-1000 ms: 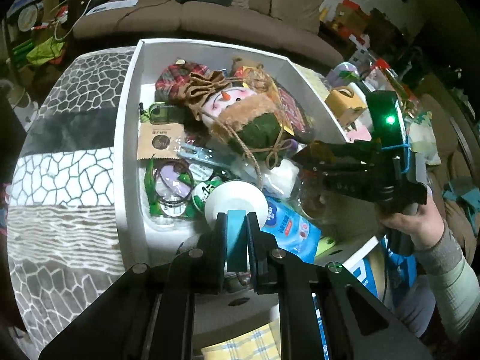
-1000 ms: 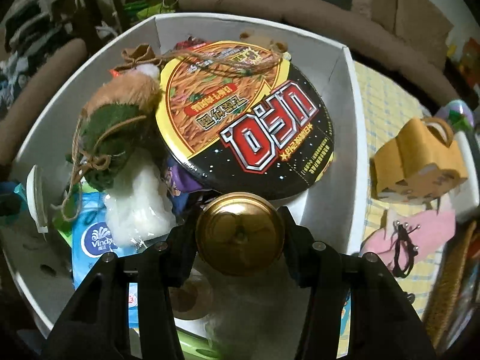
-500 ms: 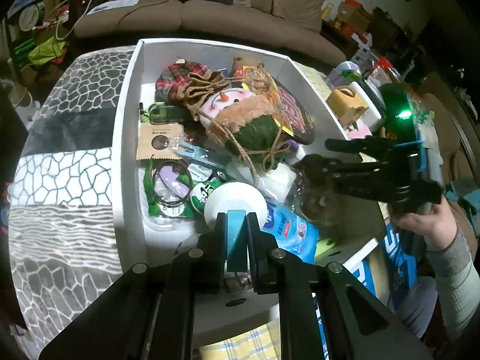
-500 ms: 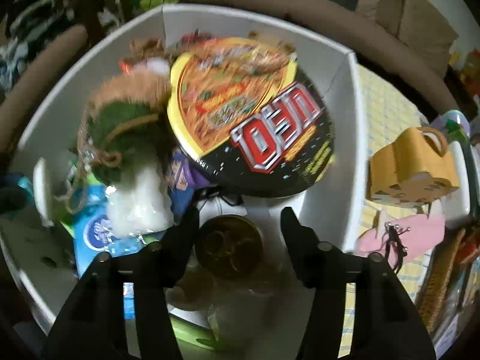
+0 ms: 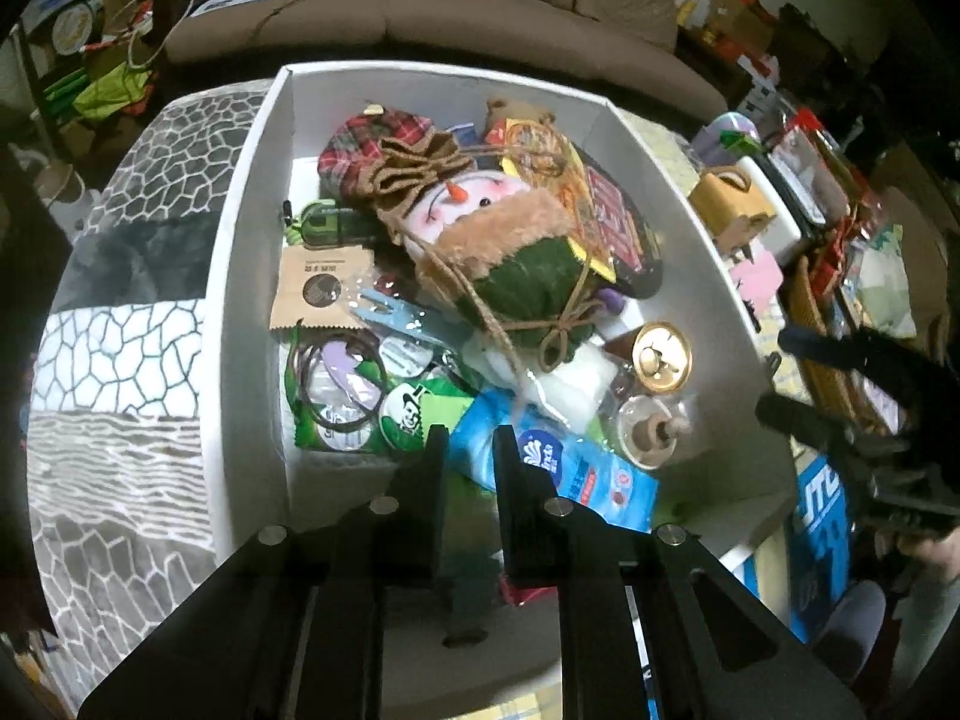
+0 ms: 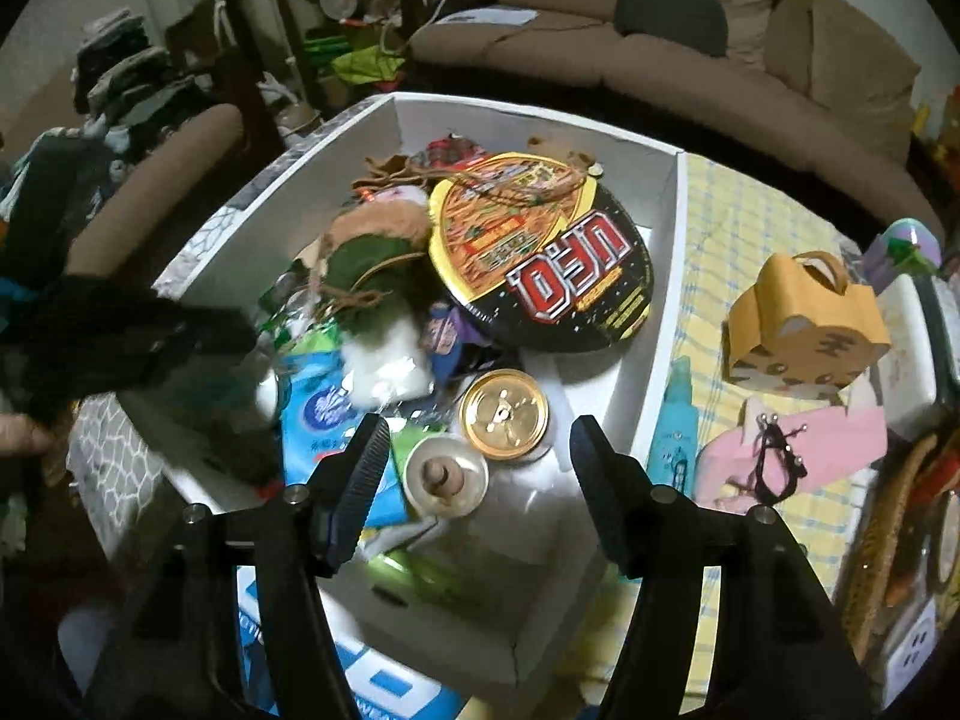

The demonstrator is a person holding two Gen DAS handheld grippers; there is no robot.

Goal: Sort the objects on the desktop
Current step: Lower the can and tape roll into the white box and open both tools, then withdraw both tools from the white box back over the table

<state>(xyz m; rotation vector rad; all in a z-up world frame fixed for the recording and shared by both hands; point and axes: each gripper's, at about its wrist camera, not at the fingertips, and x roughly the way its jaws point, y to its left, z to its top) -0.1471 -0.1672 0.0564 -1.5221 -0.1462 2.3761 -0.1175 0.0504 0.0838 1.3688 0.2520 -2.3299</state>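
Our right gripper (image 6: 474, 444) has its jaws wide apart, holding nothing; the left gripper (image 5: 468, 450) has its jaws narrowly parted, also holding nothing. The gold-lidded jar (image 6: 503, 413) lies in the white box (image 6: 660, 324), near its right wall, with a wooden-knobbed lid (image 6: 445, 477) just beside it. Behind the jar we see the noodle bowl (image 6: 540, 258), left of it the snowman doll (image 5: 498, 252) and the blue tissue pack (image 5: 570, 462).

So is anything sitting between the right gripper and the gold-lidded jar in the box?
Nothing visible. The right gripper is open just above and short of the gold-lidded jar, which already lies in the white box beside a cork-stoppered jar.
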